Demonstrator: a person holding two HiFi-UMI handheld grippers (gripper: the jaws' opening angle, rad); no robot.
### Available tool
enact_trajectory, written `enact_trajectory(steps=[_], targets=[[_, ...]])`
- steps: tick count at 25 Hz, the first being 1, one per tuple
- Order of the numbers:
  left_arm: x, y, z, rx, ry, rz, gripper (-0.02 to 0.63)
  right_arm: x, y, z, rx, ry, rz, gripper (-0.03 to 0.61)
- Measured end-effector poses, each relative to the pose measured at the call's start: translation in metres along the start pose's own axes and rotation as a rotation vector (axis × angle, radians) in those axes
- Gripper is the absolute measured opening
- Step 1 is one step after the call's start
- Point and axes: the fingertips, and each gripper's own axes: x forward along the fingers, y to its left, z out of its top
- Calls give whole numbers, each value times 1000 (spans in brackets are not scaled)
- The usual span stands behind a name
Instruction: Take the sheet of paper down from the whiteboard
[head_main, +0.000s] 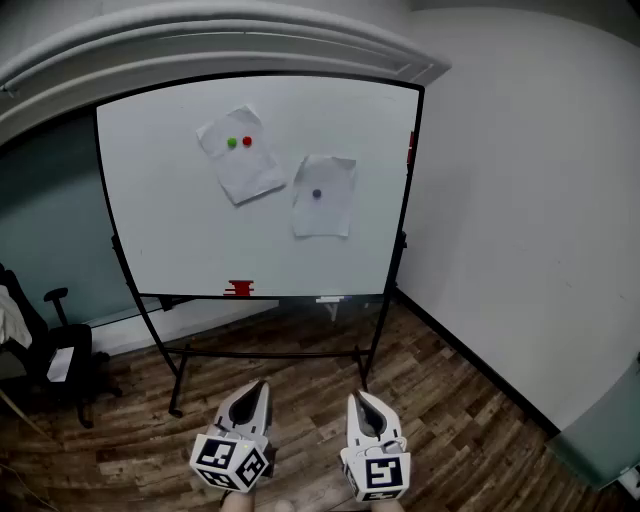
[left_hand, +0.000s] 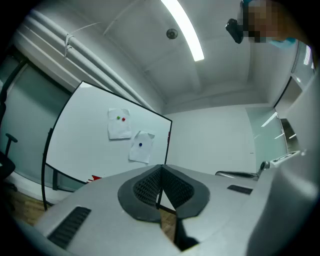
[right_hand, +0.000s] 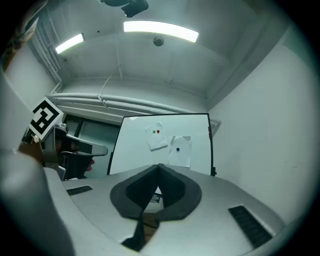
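Magnets pin two sheets to the whiteboard (head_main: 170, 230): the tilted sheet (head_main: 245, 165) under a green-and-red pair (head_main: 240, 142), and the second sheet (head_main: 325, 215) at its 4 o'clock under a dark magnet (head_main: 317, 194). The left gripper (head_main: 260, 388) and right gripper (head_main: 358, 398) sit at 6 o'clock, well apart from the board. Both have their jaws pressed together and empty, evidently because the approach has not begun.

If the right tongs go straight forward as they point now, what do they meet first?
Probably the whiteboard, on bare surface below the sheet with the green and red magnets. Nothing shows between the shut right tongs and the board, but depth is unclear.
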Motion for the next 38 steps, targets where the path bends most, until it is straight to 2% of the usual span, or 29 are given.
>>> enact_trajectory(steps=[8, 15, 16, 18, 19, 22, 29, 38], targets=[[6, -1, -4, -9, 2, 3, 23, -1, -7, -22, 11, 3, 11, 12], [39, 15, -12, 5, 6, 17, 26, 30, -21, -36, 24, -4, 17, 12], [47, 19, -14, 7, 4, 16, 34, 38, -25, -38, 16, -2, 15, 12], [66, 29, -17, 3, 5, 17, 99, 57, -32, -45, 6, -1, 14, 17], [77, 35, -19, -1, 7, 18, 125, 68, -35, -49, 5, -1, 18, 46], [117, 57, -26, -7, 7, 17, 140, 109, -46, -62, 8, -3, 37, 90], [250, 136, -33, -1, 16, 5, 141, 247, -82, -88, -19, -4, 9, 107], [417, 228, 7, 19, -15, -80, 141, 446, -123, -91, -33, -24, -47, 110]])
